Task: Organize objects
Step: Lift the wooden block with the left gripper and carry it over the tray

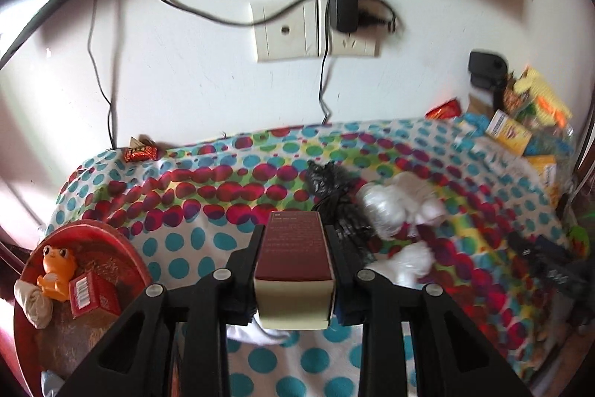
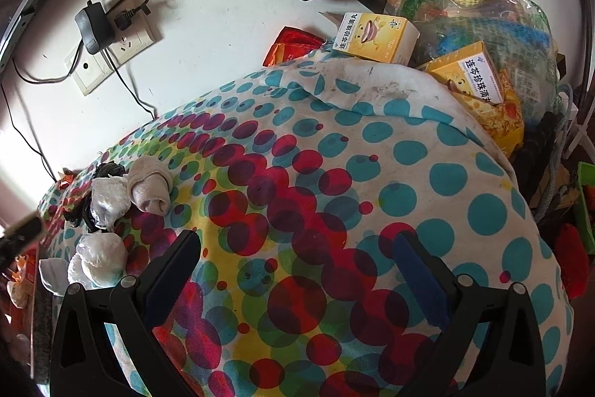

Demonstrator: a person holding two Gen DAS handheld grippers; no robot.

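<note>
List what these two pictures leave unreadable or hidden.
- Left wrist view: the print on the dark red box in the left gripper is too small and blurred to read.
- Left wrist view: the right gripper is a dark motion-blurred shape; its jaws show only in its own view.
- Right wrist view: the red tray is cut off by the left edge.

A dark red box (image 1: 293, 248) with a cream end sat between the black fingers of the left tool (image 1: 293, 233). The cloth (image 2: 334, 192) was white, printed with teal, red, purple and green dots over yellow patches. An orange toy frog (image 1: 55, 270) and a red carton (image 1: 91, 293) lay on a red round tray (image 1: 122, 248). Yellow medicine boxes (image 2: 375, 38) bore blue lettering. The wall (image 1: 186, 69) was white, its adapter (image 1: 344, 4) black.
</note>
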